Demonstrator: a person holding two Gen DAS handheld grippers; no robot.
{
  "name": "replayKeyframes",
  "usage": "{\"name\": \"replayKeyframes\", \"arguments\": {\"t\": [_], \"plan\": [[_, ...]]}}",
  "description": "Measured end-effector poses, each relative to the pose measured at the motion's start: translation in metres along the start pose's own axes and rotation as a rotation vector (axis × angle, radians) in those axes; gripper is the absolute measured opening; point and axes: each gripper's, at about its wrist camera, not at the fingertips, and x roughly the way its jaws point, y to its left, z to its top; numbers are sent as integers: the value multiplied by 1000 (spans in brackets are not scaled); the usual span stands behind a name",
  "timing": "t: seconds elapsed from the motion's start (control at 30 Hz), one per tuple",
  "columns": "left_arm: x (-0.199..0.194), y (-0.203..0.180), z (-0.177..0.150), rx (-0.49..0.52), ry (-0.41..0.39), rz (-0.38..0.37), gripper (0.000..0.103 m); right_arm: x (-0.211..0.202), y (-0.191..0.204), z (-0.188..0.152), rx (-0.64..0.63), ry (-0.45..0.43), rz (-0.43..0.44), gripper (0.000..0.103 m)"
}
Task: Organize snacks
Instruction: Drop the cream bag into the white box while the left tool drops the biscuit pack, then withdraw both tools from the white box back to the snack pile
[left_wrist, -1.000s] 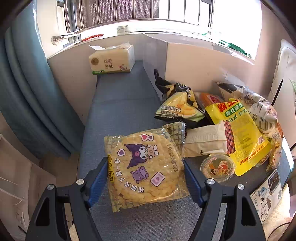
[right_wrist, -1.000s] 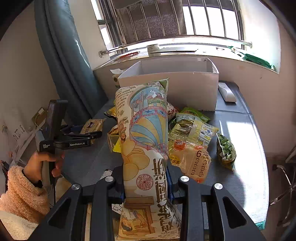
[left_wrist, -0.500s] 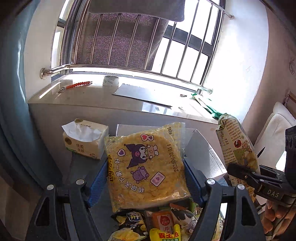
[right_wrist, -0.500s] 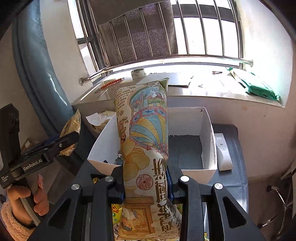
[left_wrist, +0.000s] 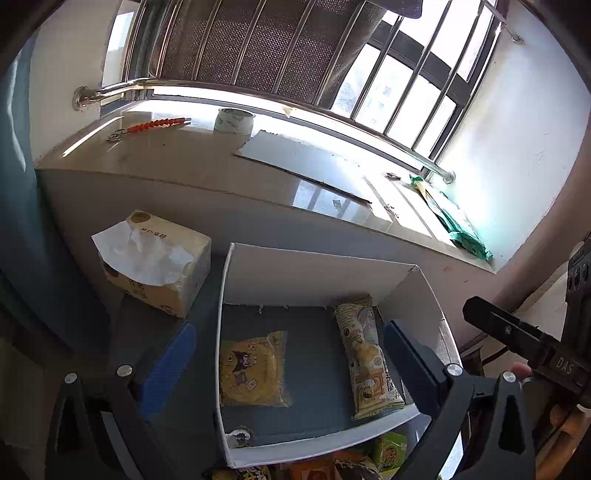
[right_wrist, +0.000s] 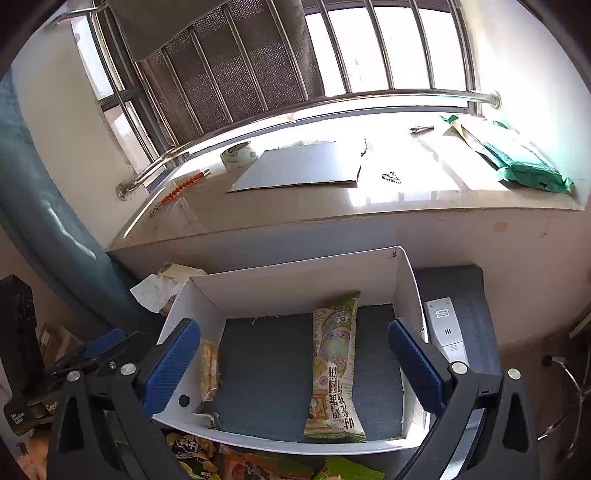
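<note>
A white cardboard box (left_wrist: 314, 269) (right_wrist: 295, 280) stands open below the window sill. Inside it lie a yellow cartoon-print snack bag (left_wrist: 253, 369) at the left, seen edge-on in the right wrist view (right_wrist: 209, 369), and a long green-and-cream chip bag (left_wrist: 365, 358) (right_wrist: 334, 369) at the right. My left gripper (left_wrist: 290, 360) is open and empty above the box. My right gripper (right_wrist: 293, 362) is open and empty above the box; it also shows in the left wrist view (left_wrist: 517, 339). More snack bags (right_wrist: 251, 465) (left_wrist: 332, 465) lie in front of the box.
A tissue box (left_wrist: 155, 258) stands left of the cardboard box. A white remote (right_wrist: 445, 328) lies to its right. The sill (right_wrist: 332, 206) holds a cardboard sheet, a tape roll (right_wrist: 238, 155) and a green bag (right_wrist: 524, 166). A blue curtain (right_wrist: 44, 221) hangs at left.
Both grippers opened and let go of their snacks. The yellow cartoon bag and the long chip bag now lie inside the box. Both grippers sit higher above the box.
</note>
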Motion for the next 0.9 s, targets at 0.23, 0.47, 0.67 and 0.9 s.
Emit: {"name": "replayKeyframes", "arguments": {"t": [0.23,0.47,0.67,0.9], "plan": [[-61,12,-28,64,-131,-34,103,-55,11,-31,-62,-148,56,103],[-125,12,-94,164,-124,-91,103,-111,24,-117,-149,-165,91,103],[-152,16,-167,216,-134,-85,103,-140,6,-199,-145,-195,-36,103],[-131,26,-240,145,-10,-127,103,-135,-32,-286,15,-58,-65,103]]}}
